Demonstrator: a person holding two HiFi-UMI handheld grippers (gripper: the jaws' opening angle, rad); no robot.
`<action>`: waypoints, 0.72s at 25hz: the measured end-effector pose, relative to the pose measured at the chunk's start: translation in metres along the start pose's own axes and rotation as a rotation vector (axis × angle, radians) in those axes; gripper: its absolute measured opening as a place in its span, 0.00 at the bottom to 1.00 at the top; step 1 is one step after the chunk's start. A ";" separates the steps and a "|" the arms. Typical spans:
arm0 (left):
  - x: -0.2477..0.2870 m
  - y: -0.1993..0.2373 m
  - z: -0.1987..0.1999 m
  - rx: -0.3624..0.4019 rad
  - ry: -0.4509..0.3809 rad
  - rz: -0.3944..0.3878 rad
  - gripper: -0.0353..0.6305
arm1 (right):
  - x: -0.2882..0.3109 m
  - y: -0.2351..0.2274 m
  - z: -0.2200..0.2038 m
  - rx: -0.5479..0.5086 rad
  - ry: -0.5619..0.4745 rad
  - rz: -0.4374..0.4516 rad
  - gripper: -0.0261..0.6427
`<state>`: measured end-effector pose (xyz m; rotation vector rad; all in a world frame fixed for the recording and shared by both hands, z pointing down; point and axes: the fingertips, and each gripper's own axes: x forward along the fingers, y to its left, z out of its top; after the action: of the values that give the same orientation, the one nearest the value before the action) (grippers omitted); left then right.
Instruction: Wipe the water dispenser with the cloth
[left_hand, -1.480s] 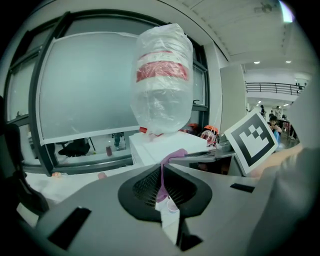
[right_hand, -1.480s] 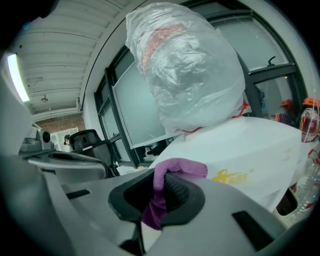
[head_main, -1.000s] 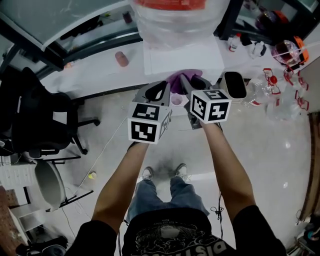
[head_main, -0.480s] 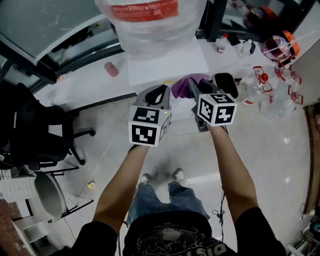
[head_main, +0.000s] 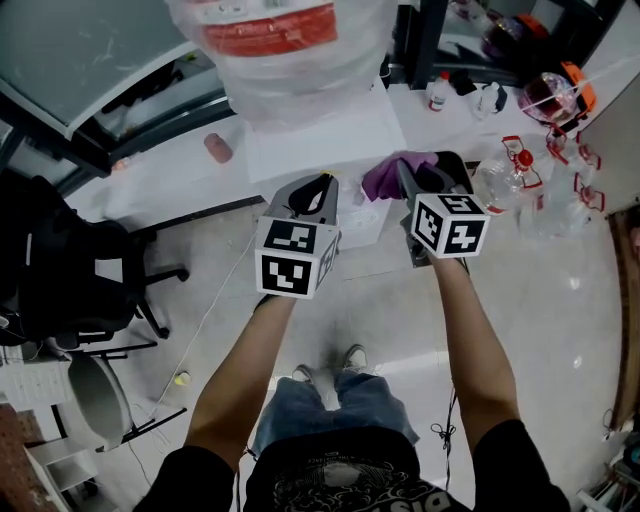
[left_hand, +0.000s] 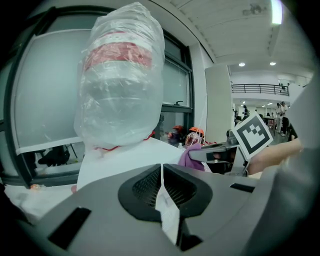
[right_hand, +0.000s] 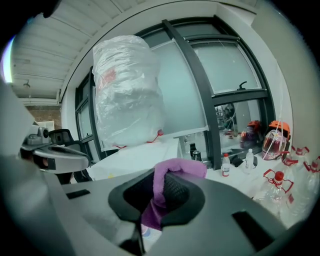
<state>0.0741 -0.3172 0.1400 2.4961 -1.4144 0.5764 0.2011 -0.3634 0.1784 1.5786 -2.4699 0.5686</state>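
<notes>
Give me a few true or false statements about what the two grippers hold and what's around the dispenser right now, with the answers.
1. The right gripper is shut on a purple cloth. True.
2. The left gripper also holds a cloth. False: its fingers are together with nothing between them.
3. The bottle on top of the dispenser is bare. False: it is wrapped in clear plastic.
4. A black chair stands to the person's left. True.
</notes>
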 end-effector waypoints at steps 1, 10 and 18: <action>0.002 -0.001 -0.002 0.002 -0.002 -0.002 0.11 | 0.000 -0.001 0.000 -0.007 -0.006 -0.002 0.09; 0.021 0.001 -0.042 0.029 -0.052 -0.009 0.11 | 0.004 -0.009 -0.014 -0.099 -0.089 -0.021 0.09; 0.034 -0.003 -0.098 0.064 -0.091 -0.022 0.11 | 0.011 -0.018 -0.049 -0.135 -0.177 -0.044 0.09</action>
<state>0.0701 -0.3053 0.2432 2.6162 -1.4193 0.5178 0.2092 -0.3598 0.2306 1.6909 -2.5293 0.2595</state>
